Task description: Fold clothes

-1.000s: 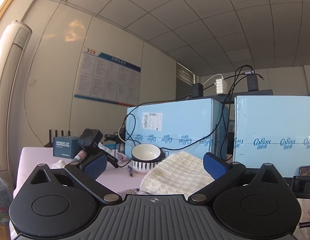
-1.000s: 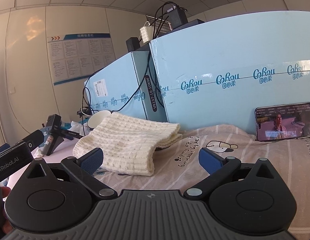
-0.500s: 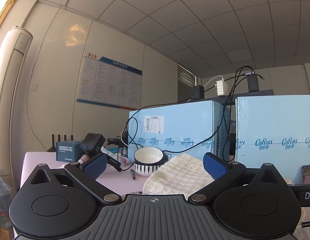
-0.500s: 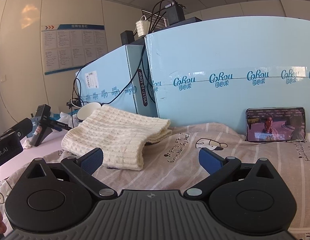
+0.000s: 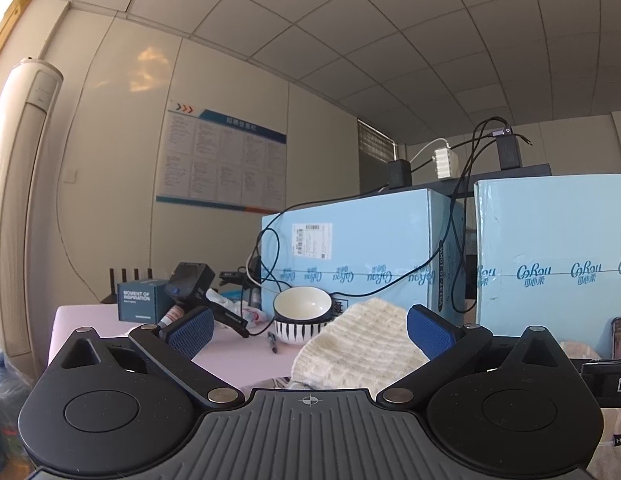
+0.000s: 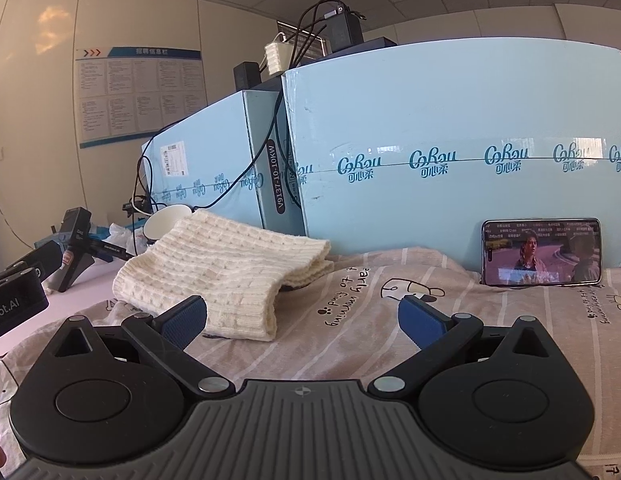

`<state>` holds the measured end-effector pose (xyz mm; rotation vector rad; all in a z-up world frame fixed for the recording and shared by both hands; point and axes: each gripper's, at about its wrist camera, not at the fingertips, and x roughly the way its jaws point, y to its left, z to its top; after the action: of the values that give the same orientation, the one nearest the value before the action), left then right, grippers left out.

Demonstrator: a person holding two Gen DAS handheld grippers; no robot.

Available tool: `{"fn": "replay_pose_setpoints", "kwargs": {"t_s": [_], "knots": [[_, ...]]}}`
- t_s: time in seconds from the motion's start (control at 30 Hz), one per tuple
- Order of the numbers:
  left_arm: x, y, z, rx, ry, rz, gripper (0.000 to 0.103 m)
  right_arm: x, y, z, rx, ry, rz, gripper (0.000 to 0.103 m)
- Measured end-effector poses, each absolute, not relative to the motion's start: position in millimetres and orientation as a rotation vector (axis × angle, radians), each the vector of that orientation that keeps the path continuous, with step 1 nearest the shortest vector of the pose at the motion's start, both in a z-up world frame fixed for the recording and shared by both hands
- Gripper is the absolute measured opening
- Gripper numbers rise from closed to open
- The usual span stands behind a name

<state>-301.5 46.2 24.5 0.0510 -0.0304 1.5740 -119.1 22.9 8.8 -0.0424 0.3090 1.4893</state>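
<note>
Both claws spread wide, empty; folded knit (image 6: pixel 218 268) ahead of right claw (image 6: pixel 302 316), left-of-centre.

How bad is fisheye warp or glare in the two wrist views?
Left wrist: ceiling grid bows, warm light patch on wall, corners vignetted, cream sweater sharp. Right wrist: blue box top edge curves, phone screen readable, no glare.

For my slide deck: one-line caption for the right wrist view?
Open right hand-held gripper faces a folded cream knit on a printed sheet.
</note>
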Motion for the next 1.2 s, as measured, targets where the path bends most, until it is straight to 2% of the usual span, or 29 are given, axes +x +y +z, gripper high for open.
{"fn": "replay_pose_setpoints", "kwargs": {"t_s": [1.2], "knots": [[-296.1,52.5,23.9,0.048,0.01,1.567,0.103,-126.2,25.9,8.2,-0.098,0.277,1.428,0.103]]}}
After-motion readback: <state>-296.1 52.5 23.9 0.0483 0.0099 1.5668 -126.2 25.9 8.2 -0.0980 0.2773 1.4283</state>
